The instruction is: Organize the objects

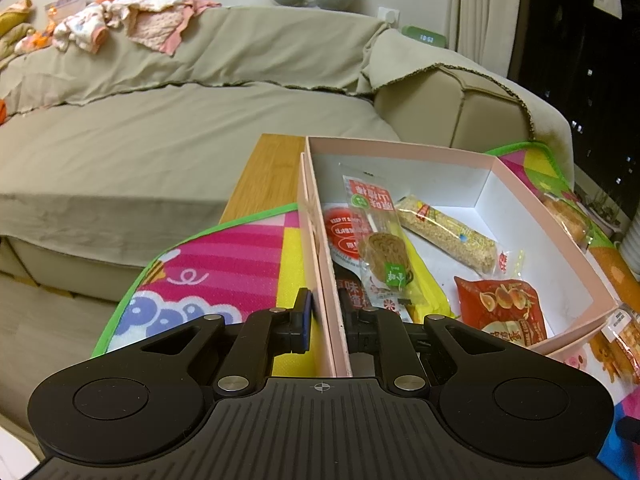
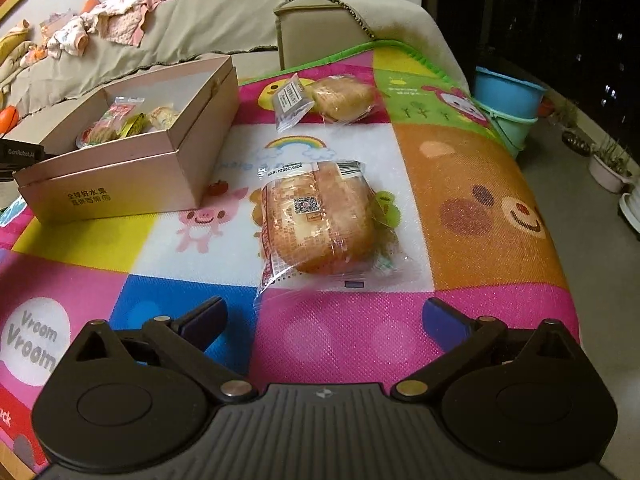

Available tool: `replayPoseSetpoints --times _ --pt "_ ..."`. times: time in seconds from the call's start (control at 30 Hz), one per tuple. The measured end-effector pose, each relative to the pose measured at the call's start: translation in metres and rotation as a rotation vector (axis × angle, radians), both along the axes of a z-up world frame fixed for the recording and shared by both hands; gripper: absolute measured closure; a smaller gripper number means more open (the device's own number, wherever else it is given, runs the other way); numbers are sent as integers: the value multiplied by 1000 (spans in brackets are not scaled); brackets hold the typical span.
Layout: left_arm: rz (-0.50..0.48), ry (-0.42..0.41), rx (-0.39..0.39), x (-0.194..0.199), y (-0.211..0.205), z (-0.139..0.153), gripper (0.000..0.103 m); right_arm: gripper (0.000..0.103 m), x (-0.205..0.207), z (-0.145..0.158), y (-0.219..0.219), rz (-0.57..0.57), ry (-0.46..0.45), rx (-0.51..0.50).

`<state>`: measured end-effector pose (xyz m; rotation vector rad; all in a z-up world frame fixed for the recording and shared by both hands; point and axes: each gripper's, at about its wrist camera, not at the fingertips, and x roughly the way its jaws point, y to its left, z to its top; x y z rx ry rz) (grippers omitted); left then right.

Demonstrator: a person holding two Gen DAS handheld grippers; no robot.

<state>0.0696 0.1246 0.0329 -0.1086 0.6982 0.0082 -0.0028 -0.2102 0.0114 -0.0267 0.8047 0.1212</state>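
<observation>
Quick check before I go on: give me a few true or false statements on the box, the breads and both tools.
1. The left tool is shut on the box wall. True.
2. The right tool is shut on the near bread. False: it is open, the bread lies ahead of it on the mat.
3. The box is empty. False: several snack packets lie in it.
4. A second bread lies farther off on the mat. True.

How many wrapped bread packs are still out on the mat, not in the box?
2: one bread pack just ahead of the open right gripper, another farther back near the mat's far edge. None seem hidden.
</observation>
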Motion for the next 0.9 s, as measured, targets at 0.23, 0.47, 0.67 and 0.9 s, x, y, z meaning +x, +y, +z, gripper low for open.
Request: replayPoseSetpoints --times 0.23,0.47,0.67,0.9 --pt "-3 3 5 0 -1 0 88 0 14 24 -5 72 -16 34" --pt "-3 3 4 1 -2 1 88 0 80 69 -4 83 -115 28" --pt "-3 4 5 2 -2 1 88 0 190 67 -1 72 -4 136" --pt "-6 11 9 3 -4 3 88 3 281 24 18 11 112 60"
